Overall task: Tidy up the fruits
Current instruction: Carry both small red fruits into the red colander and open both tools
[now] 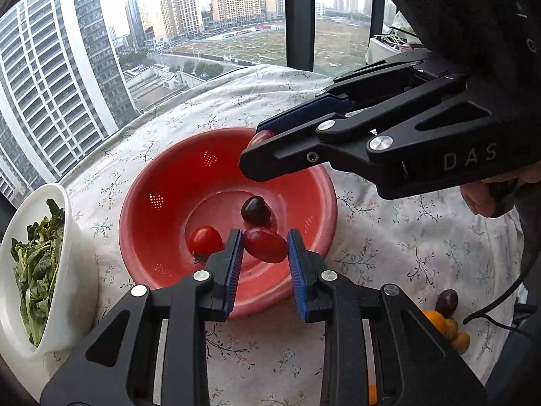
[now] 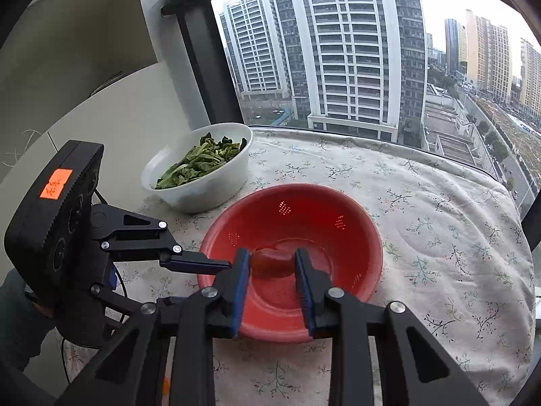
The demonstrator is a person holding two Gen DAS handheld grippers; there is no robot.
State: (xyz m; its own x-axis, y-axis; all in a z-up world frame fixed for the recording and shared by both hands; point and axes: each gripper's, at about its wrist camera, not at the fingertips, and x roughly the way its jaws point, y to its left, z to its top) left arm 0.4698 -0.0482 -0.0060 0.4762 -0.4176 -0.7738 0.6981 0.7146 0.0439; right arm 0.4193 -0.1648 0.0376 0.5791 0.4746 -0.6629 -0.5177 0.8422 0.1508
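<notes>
a: closest to the left wrist camera, the left gripper [image 1: 265,247] has its blue-padded fingers [image 1: 233,264] clamped on a dark red oval tomato [image 1: 265,245], held over the near half of the red colander [image 1: 142,203].

b: and the other hand?

a: right gripper [image 2: 272,264] is the same, fingers nearly closed on a reddish tomato [image 2: 270,263] above that colander [image 2: 368,237]. from the left wrist view it comes in from 2 o'clock, its tip over the far rim at 12 o'clock.

b: what's already inside?

a: a bright red cherry tomato [image 1: 204,241] at about 8 o'clock on the colander floor, and a dark purple fruit [image 1: 255,209] near the centre, just beyond the held tomato.

b: anything left outside?

a: at 4 o'clock on the floral cloth [image 1: 389,237] covering the worktop, a small cluster: one dark purple fruit [image 1: 446,301] touching some yellow-orange fruits [image 1: 449,330].

b: and to the left?

a: a white bowl of leafy greens [image 1: 37,270] at 9 o'clock, just beside the colander, apart from it.
</notes>
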